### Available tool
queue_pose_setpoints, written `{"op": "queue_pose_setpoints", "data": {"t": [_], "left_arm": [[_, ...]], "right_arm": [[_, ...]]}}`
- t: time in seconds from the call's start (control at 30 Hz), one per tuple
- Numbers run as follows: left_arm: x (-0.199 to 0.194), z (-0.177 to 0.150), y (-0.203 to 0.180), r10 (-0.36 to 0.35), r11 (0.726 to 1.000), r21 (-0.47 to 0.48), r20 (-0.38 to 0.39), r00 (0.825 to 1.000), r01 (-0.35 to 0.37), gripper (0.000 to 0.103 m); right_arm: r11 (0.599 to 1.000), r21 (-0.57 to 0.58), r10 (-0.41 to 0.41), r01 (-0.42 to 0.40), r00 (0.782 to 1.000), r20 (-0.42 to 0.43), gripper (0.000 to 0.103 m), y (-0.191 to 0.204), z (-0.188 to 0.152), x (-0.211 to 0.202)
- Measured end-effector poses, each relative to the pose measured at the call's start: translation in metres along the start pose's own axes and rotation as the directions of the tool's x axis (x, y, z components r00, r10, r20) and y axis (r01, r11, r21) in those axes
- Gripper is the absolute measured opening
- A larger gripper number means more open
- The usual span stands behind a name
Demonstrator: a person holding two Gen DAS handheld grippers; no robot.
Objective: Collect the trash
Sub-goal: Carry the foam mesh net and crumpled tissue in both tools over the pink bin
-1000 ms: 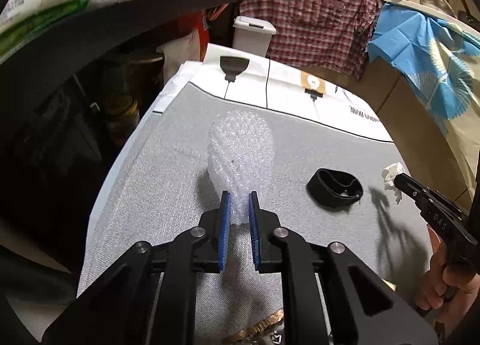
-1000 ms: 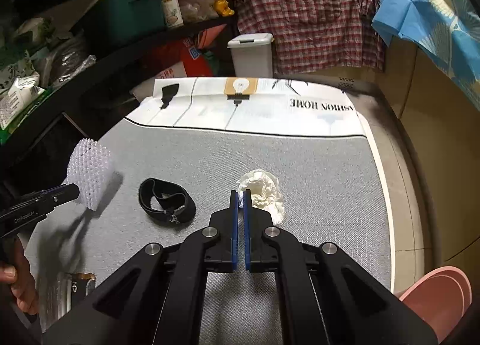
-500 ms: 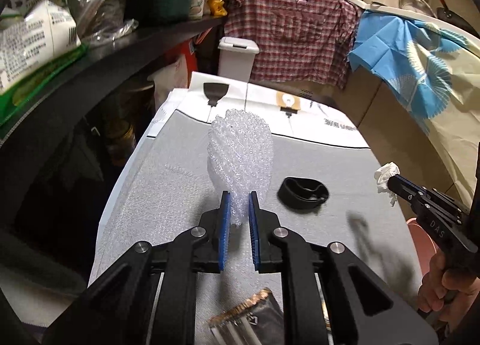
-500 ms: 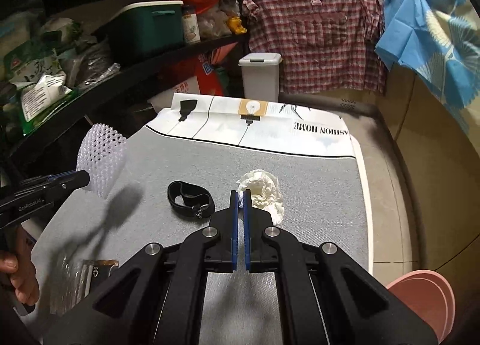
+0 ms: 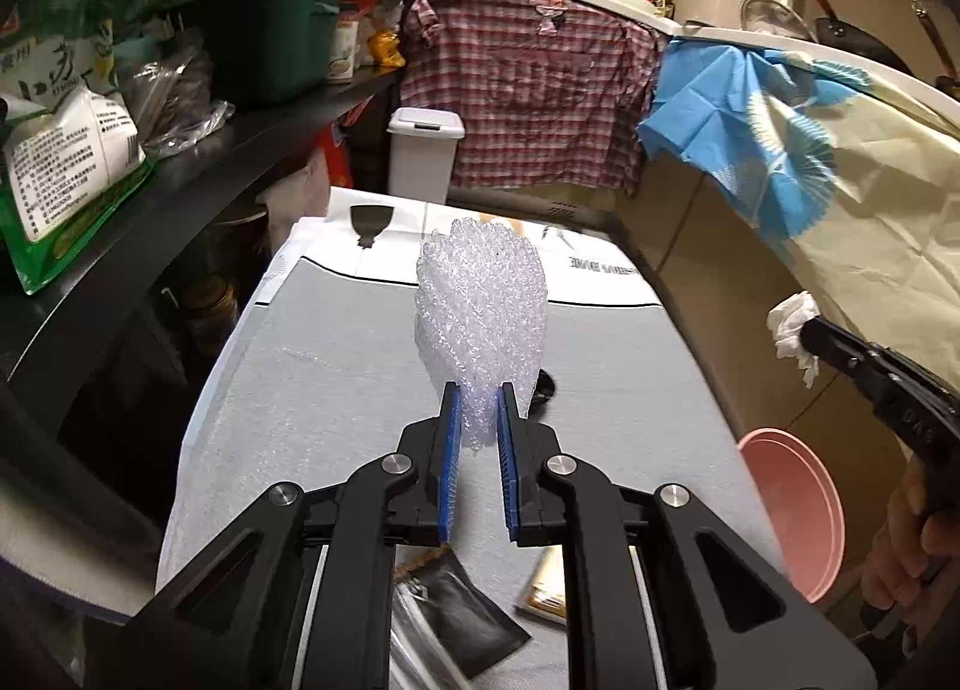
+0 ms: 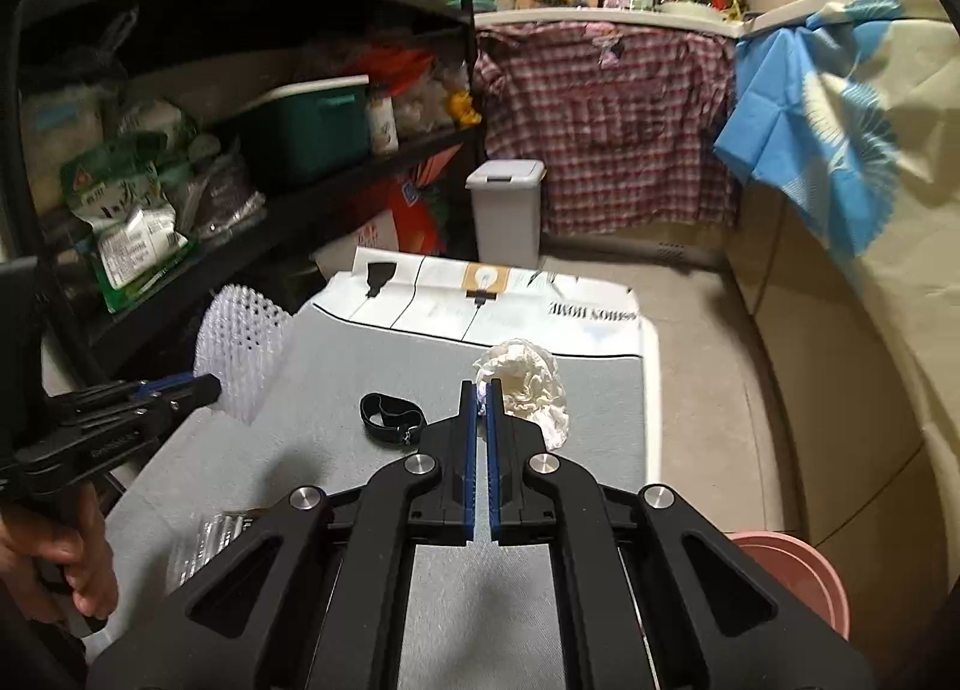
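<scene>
Left gripper (image 5: 479, 408) pinches the white foam net (image 5: 483, 309) upright above the grey mat (image 5: 336, 390); right gripper (image 6: 479, 396) is clamped on a crumpled tissue (image 6: 528, 384), also raised off it.

Left gripper (image 5: 478, 411): jaws clamped on white foam net (image 5: 482, 313), held above grey mat (image 5: 336, 390). Right gripper (image 5: 807, 330): holds crumpled tissue (image 5: 791, 324). Pink basin (image 5: 792, 510) beside mat.

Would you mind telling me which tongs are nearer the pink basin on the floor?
Right. The right tongs hang on the pink basin's side of the mat; the left tongs are across it.
</scene>
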State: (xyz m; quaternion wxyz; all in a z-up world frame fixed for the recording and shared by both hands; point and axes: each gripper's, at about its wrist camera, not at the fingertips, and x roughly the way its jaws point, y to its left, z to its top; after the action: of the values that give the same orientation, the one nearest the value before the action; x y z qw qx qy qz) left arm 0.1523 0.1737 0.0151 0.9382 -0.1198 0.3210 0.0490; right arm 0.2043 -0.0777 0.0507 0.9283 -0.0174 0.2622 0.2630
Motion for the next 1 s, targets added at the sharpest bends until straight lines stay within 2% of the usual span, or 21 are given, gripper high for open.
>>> {"op": "queue_pose_setpoints", "data": {"t": [0.4, 0.53, 0.8, 1.0], "left_arm": [[-0.027, -0.010, -0.027, -0.036, 0.999, 0.030, 0.013, 0.999, 0.036, 0.012], [-0.035, -0.011, -0.035, -0.045, 0.998, 0.042, 0.022, 0.999, 0.044, 0.012], [-0.038, -0.016, -0.052, -0.057, 0.997, 0.062, 0.017, 0.998, 0.056, 0.012], [-0.036, -0.020, -0.072, -0.074, 0.994, 0.086, 0.008, 0.997, 0.073, 0.012]], "right_arm": [[0.999, -0.001, -0.040, 0.040, 0.998, 0.058, 0.003, -0.019, -0.010, -0.083], [0.997, -0.009, -0.076, 0.077, 0.994, 0.081, 0.003, -0.028, -0.019, -0.102], [0.993, 0.044, -0.116, 0.113, 0.991, 0.063, 0.003, -0.049, -0.047, -0.103], [0.985, 0.083, -0.154, 0.149, 0.987, 0.055, 0.003, -0.067, -0.056, -0.104]]}}
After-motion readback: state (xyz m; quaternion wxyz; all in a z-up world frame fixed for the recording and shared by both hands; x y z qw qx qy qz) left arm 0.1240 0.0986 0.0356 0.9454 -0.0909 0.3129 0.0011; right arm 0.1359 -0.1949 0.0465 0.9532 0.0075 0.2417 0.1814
